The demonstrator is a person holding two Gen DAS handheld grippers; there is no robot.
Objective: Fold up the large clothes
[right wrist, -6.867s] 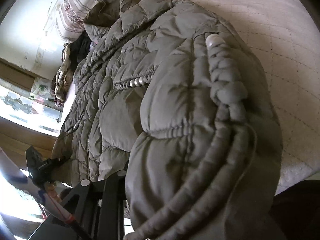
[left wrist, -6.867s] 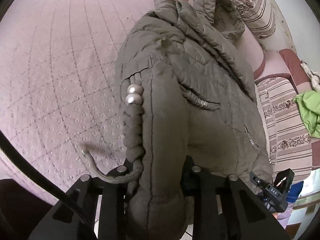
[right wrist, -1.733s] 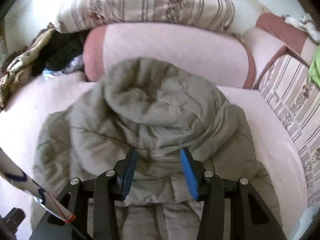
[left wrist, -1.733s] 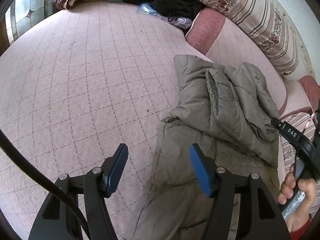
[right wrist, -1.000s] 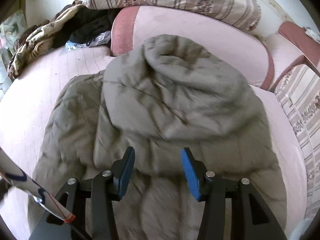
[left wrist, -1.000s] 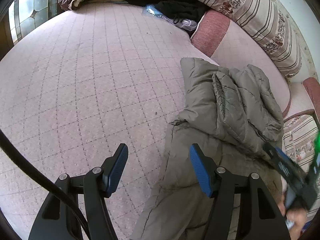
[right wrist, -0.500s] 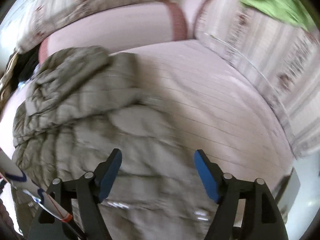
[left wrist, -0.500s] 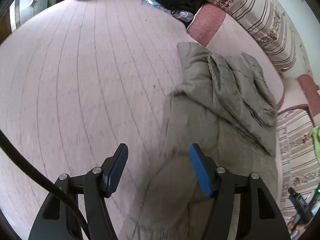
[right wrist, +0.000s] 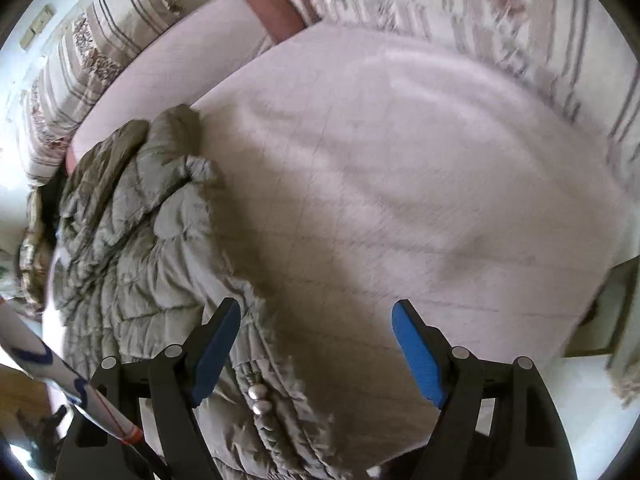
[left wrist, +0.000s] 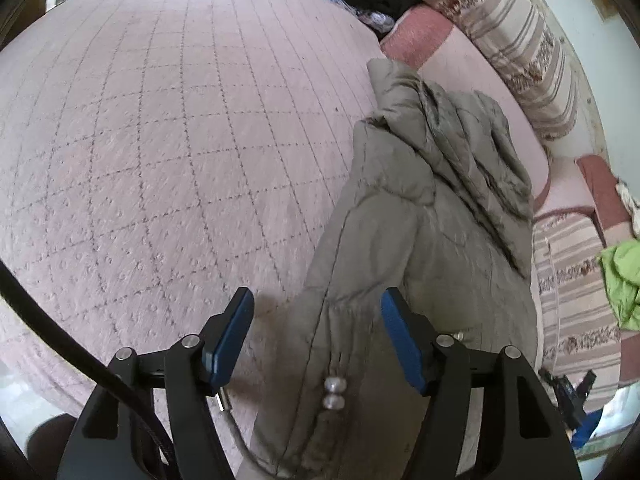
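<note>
Olive-grey quilted jacket [left wrist: 432,208] lies lengthwise on the pink quilted bedspread [left wrist: 160,120], running from the lower centre of the left wrist view up toward the upper right, hood end near the pink bolster [left wrist: 416,36]. Left gripper [left wrist: 316,332]: jaws opening, blue pads apart; the jacket's lower edge with two silver beads [left wrist: 333,392] sits in the gap between them, but neither pad presses on the fabric, so nothing is grasped. A grey drawcord [left wrist: 236,436] trails from the hem at lower centre. Striped cushions [left wrist: 516,32] along the upper right; green cloth [left wrist: 622,276] at the right edge. Right wrist view, blurred: right gripper [right wrist: 316,348] released, jaws spread wide and holding nothing. Jacket [right wrist: 140,240] fills the left half of this frame, its hem passing under the left-hand finger at lower left, silver beads [right wrist: 258,398] just inside it; the rest of the gap spans bare bedspread [right wrist: 400,160].
</note>
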